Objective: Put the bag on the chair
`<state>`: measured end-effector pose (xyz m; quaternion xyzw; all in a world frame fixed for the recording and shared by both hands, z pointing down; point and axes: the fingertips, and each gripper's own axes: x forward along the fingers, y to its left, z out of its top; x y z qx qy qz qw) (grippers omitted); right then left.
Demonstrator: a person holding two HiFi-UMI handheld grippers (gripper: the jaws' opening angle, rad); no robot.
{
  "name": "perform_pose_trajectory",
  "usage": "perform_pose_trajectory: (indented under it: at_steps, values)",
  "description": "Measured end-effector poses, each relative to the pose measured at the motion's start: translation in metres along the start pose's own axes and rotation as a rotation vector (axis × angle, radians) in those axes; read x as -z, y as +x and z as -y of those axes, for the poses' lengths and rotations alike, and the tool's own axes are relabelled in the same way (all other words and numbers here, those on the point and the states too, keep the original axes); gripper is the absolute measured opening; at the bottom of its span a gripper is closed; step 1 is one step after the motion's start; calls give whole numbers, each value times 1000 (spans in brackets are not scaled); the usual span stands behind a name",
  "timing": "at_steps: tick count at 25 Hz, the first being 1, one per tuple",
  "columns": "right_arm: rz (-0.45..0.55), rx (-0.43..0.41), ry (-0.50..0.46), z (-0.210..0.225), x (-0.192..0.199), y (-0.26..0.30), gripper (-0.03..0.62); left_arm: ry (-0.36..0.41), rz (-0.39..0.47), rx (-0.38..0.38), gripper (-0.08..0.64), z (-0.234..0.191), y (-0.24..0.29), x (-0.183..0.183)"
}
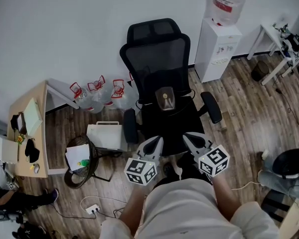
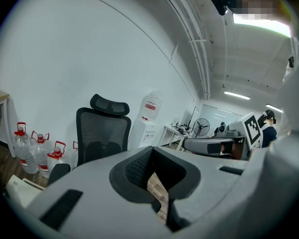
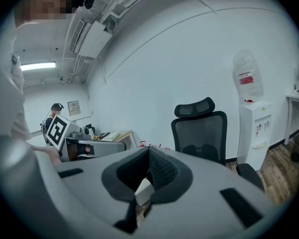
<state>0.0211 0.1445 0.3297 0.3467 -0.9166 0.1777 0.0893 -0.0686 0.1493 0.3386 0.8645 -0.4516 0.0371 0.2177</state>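
The bag, small and dark with a tan front panel, stands upright at the back of the seat of the black mesh office chair, against the foot of the backrest. Neither tool touches it. The left tool and the right tool hang side by side over the seat's front edge, near each other but apart, both aimed toward the backrest. Each one's own view shows its jaws clenched together with nothing between them, and the chair's headrest and backrest showing beyond. The person's forearms and light shorts fill the bottom of the head view, just behind the tools. To the left of the chair a white case stands on the wooden floor, with a wire basket holding papers just beside it. Behind these, several clear water jugs with red handles line the wall. Farther left is a wooden worktop carrying small items. To the right of the chair a white water dispenser stands against the wall.
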Motion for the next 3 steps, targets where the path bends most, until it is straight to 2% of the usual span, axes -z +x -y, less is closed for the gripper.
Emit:
perform_pose_trajectory:
  at_steps: [3]
  values:
    - [0, 2, -2, 3, -1, 0, 3, 2, 3, 0, 5, 0, 2, -2]
